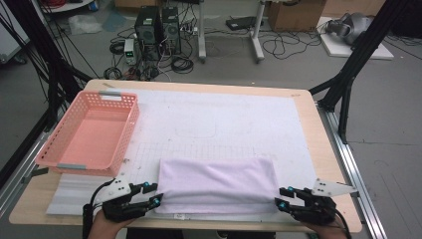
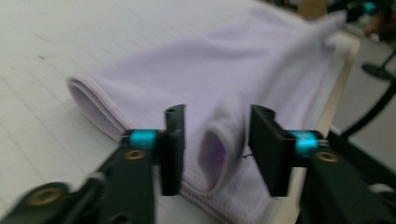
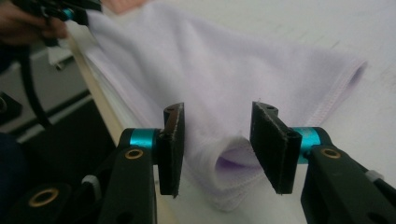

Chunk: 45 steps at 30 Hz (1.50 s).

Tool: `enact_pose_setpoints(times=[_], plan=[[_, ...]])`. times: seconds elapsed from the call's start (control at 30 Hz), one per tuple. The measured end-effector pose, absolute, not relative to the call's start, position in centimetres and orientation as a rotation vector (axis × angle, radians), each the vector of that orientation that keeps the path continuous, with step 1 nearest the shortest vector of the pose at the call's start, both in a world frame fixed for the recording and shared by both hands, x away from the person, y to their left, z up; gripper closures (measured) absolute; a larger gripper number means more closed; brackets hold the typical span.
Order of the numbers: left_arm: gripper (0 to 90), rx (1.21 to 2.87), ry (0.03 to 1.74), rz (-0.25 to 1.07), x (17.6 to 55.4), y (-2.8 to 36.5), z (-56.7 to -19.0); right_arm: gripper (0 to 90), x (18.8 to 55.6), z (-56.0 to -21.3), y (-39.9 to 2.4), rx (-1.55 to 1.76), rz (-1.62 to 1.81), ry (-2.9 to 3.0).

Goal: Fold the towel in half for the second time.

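both pairs of fingers stood apart, with a bunched corner of cloth between them that neither pair pressed on. in the left gripper view the left gripper (image 2: 215,149) held its two black pads open around a puckered fold of the pale lilac towel (image 2: 210,79); the fold rose in the gap nearer the left pad (image 2: 173,149), and i could not tell for sure whether it brushed that pad. in the right gripper view the right gripper (image 3: 223,149) was just as open, and a rounded loop of the towel's hemmed corner sat low in the gap, clear of the right-hand pad (image 3: 273,147).

from the high view the towel (image 1: 217,184) lay folded into a long rectangle on the white mat (image 1: 239,117), along the near edge of the wooden table (image 1: 326,154). the left gripper (image 1: 152,194) was at the towel's near left corner and the right gripper (image 1: 282,196) at its near right corner, each in a hand that came up from the bottom edge. the towel's far edge lay flat, while its near corners looked slightly drawn up toward the jaws.

a pink plastic basket (image 1: 127,132) stood on the left part of the table, well apart from the towel.
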State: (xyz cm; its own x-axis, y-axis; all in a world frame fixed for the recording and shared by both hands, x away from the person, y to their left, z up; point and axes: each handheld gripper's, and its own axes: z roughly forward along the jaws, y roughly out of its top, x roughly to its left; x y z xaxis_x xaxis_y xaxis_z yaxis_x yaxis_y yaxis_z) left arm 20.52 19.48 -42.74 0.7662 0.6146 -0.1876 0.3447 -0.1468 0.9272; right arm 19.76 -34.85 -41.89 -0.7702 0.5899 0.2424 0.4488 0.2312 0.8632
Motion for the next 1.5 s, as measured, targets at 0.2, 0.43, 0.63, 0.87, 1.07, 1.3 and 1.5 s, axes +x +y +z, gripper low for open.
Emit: enact_pose_setpoints(times=[0.2,0.43,0.63,0.87,1.07,1.3,1.5], plan=[[47.1,1.679,0.825,0.316,21.9,19.6,-42.3,54.4,19.5,-41.6,-35.8,1.116,1.594,2.167],[45.0,1.844,0.96,0.342,23.6,17.9,-44.1,53.3,21.3,-43.2,-32.2,1.153,1.297,2.176],[44.2,1.819,1.088,0.256,26.2,17.8,-45.0,47.6,22.7,-43.2,-31.4,1.243,1.228,2.056],[78.3,1.849,1.066,0.276,26.5,17.1,-45.1,73.3,24.6,-44.7,-30.5,1.291,1.152,2.16],[82.0,1.766,1.077,0.324,26.6,17.8,-44.4,84.2,25.4,-43.9,-30.4,1.307,1.2,2.073],[76.8,1.753,1.165,0.318,27.8,17.7,-45.0,78.4,26.2,-44.9,-29.3,1.349,1.061,2.046],[44.3,1.703,1.155,0.283,28.3,18.4,-44.1,55.4,26.0,-43.4,-30.6,1.405,1.1,1.949]])
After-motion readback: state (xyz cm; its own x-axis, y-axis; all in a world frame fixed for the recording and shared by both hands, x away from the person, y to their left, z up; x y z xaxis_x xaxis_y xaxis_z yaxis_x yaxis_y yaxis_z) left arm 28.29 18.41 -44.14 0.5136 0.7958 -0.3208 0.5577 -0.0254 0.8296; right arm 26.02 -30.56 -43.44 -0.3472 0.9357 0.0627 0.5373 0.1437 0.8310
